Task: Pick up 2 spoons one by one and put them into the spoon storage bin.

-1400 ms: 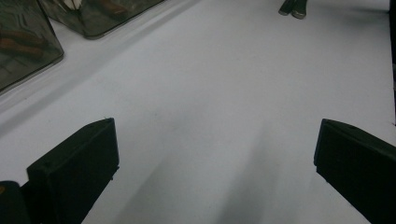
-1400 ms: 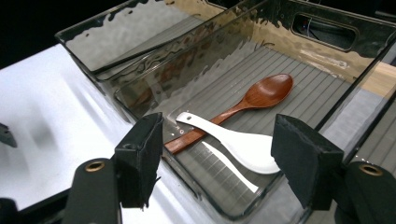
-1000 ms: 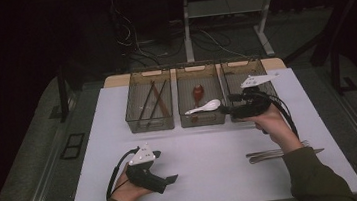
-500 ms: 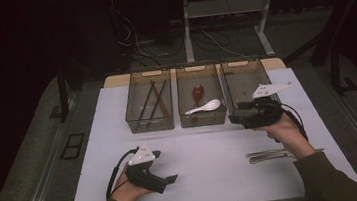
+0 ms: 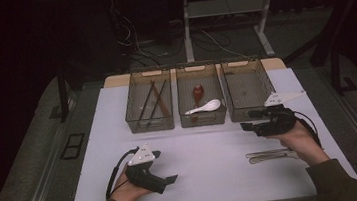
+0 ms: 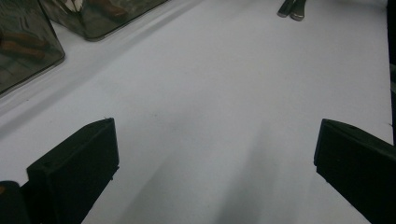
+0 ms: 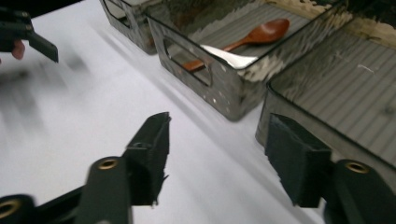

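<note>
I am pulling the right gripper [image 5: 247, 126] back from the middle bin [image 5: 203, 120], jaws released, leaving the white spoon [image 5: 204, 108] inside; next I am targeting the 2 metal utensils [image 5: 270, 156] beside my right hand.

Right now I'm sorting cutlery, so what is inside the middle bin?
The middle bin holds a white spoon and a brown wooden spoon on its ribbed floor. The tinted front wall blurs the wooden spoon's handle end, so anything lying low there can't be told.
</note>
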`<state>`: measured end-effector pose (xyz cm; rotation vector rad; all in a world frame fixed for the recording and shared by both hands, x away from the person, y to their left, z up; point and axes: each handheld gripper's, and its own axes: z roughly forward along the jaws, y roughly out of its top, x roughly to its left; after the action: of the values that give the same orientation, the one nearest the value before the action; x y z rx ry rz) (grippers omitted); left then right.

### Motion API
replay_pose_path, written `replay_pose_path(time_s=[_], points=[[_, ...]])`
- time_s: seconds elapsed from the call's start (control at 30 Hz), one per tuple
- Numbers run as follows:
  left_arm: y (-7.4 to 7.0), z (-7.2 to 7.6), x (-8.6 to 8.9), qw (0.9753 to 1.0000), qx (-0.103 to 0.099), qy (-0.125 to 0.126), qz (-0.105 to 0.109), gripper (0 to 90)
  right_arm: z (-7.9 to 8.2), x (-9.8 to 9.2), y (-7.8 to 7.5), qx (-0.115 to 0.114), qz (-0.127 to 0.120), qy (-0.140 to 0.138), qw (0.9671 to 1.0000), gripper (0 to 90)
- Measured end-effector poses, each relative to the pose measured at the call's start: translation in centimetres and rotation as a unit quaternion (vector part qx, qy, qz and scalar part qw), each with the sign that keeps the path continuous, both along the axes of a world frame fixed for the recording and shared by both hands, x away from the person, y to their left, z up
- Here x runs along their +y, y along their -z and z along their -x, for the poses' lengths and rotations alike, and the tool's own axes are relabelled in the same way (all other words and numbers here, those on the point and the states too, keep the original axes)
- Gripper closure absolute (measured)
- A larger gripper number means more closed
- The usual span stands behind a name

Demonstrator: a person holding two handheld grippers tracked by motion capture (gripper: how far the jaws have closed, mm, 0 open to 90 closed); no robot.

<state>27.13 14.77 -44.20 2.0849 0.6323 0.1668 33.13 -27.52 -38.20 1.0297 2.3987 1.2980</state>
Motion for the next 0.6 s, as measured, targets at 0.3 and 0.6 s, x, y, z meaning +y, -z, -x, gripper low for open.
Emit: replay_pose_path(time_s=[0.3, 0.6], points=[[0.0, 0.0, 0.0, 1.0, 0.0, 0.0, 0.001, 0.0, 1.8, -1.9, 0.6, 0.018, 0.027, -0.001, 0.9995, 66.1], [0.0, 0.0, -0.1, 1.0, 0.0, 0.0, 0.001, 0.0, 3.1, -4.3, 1.4, 0.032, 0.046, 0.011, 0.9983, 84.8]])
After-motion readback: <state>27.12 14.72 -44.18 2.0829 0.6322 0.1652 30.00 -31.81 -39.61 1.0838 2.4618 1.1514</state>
